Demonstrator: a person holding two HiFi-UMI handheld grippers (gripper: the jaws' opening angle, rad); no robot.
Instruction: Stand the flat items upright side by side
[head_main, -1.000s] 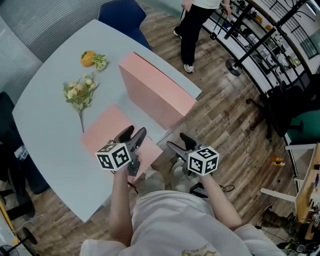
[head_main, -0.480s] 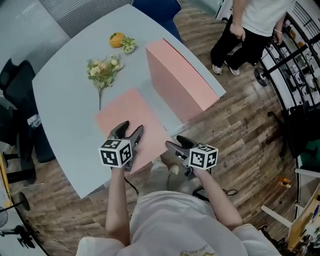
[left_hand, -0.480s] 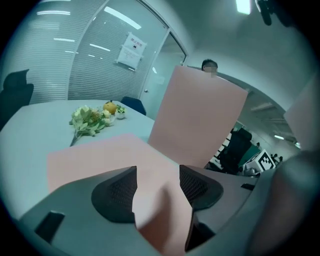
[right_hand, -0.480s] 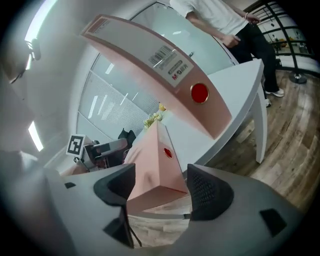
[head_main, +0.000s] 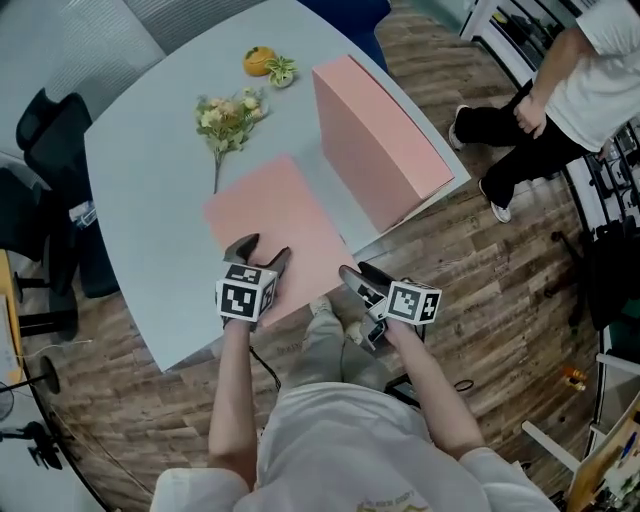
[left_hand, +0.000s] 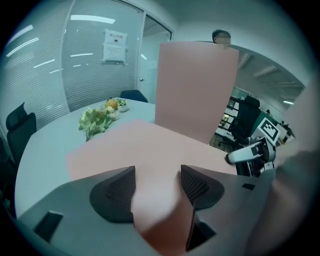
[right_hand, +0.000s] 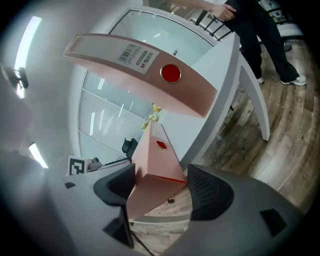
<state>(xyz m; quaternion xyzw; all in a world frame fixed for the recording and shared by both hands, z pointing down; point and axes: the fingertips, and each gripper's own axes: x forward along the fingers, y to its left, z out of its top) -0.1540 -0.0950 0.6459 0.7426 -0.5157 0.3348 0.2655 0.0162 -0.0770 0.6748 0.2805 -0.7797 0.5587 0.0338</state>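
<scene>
While bent over the table (head_main: 150, 200) from 6 o'clock, noted flat binder (head_main: 270, 215) lying centre, its 5 o'clock corner overhanging the edge. Found left gripper (head_main: 264, 250) over its near margin, jaws spread and just widened, cover showing between, unpinched. Found right gripper (head_main: 357, 272) with fingers apart astride that corner. Saw upright binder (head_main: 375, 140) at 1 o'clock, bare tabletop at 9.

Head view: the left gripper (head_main: 263, 250) covers the near edge of the flat binder (head_main: 270, 210). In the left gripper view its jaws, which have just been opening, straddle that binder. The near part is a blur, so we cannot tell contact. Far right, the bystander (head_main: 565, 95) is cut off by the frame. On the upright binder (right_hand: 150, 67), the spine label (right_hand: 134, 52) print is too small for us to read.
</scene>
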